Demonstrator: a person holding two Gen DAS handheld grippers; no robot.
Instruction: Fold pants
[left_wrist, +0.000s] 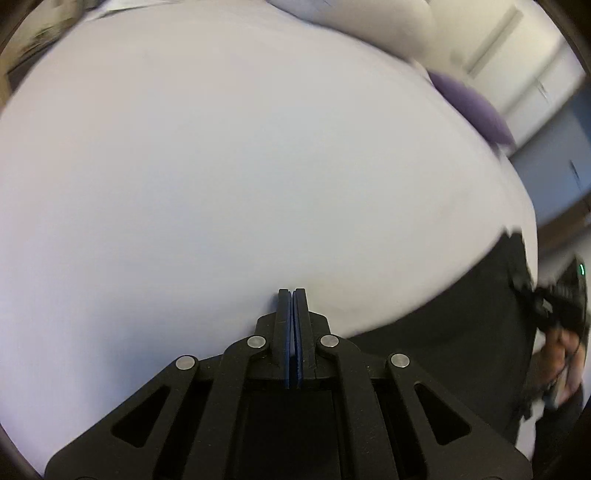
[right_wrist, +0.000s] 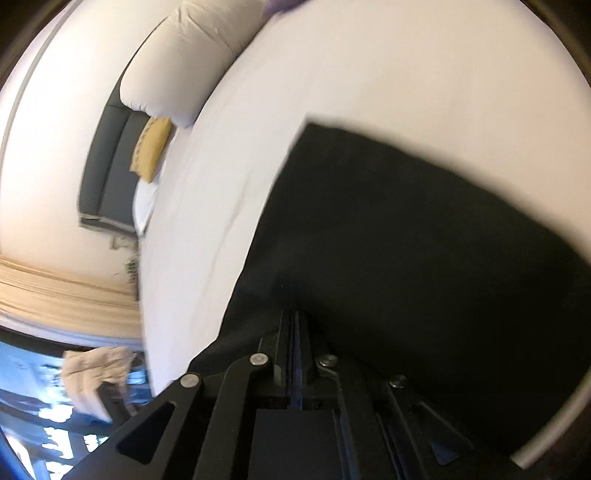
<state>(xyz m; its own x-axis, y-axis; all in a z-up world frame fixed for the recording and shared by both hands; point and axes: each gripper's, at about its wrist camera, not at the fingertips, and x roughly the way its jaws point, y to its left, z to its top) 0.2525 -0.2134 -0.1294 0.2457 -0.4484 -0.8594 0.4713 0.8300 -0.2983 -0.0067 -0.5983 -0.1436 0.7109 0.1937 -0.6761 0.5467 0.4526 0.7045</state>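
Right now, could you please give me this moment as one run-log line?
step: fold pants | left gripper: shut, empty, over white bed | right gripper: shut on black pants

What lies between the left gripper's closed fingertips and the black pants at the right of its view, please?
Only bare white bed sheet: in the left wrist view, nothing sits between the left gripper and the black pants.

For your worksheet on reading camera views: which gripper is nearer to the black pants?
Right. The right gripper has its jaws shut on the black pants. The left gripper, jaws shut and empty, is over the white sheet, apart from the pants.
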